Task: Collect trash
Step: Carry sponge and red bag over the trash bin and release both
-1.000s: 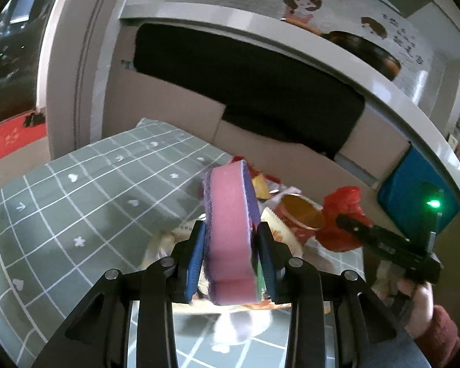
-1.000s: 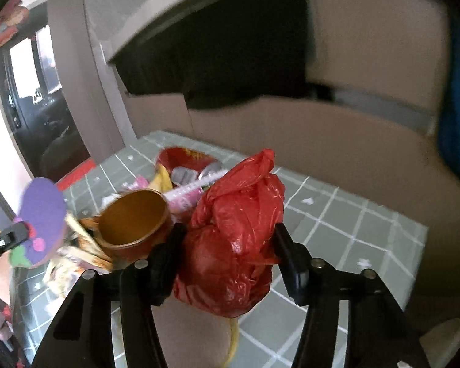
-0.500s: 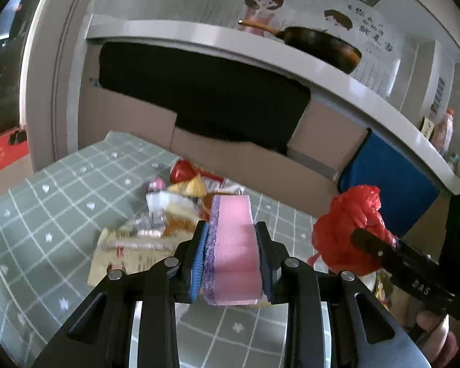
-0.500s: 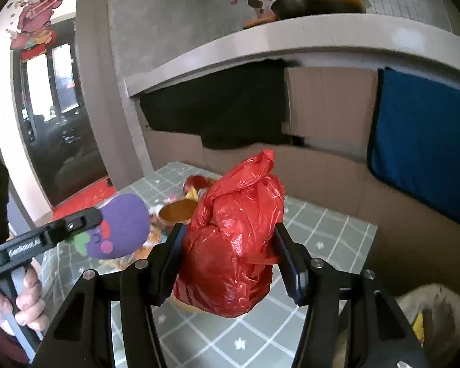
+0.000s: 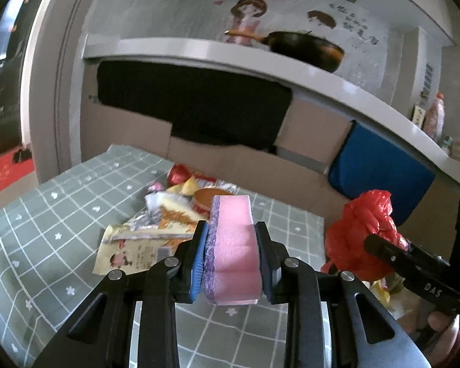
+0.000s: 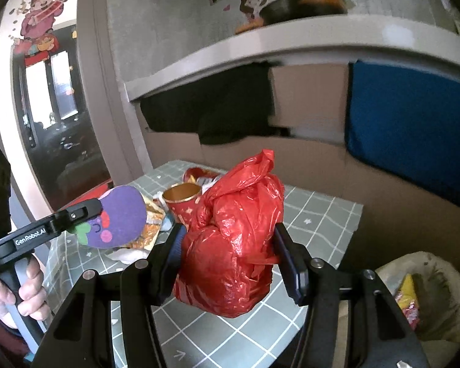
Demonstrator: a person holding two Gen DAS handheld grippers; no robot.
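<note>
My left gripper (image 5: 231, 254) is shut on a pink and purple sponge (image 5: 233, 245) and holds it above the green checked table (image 5: 61, 214). The sponge's purple face (image 6: 119, 217) shows in the right wrist view. My right gripper (image 6: 230, 260) is shut on a knotted red plastic bag (image 6: 230, 245), held above the table's right side; the bag also shows in the left wrist view (image 5: 362, 233). A heap of wrappers (image 5: 156, 230) and a red and gold paper cup (image 6: 181, 199) lie on the table beyond both grippers.
A trash bin lined with a pale bag (image 6: 426, 294) stands on the floor to the right of the table, with wrappers inside. A cardboard wall (image 6: 291, 159) runs behind the table under a white counter (image 5: 260, 61) carrying a pan (image 5: 303, 49).
Both grippers have pulled back and up from the heap with their loads, so the table and the bin now show farther off. The grips have not changed.
</note>
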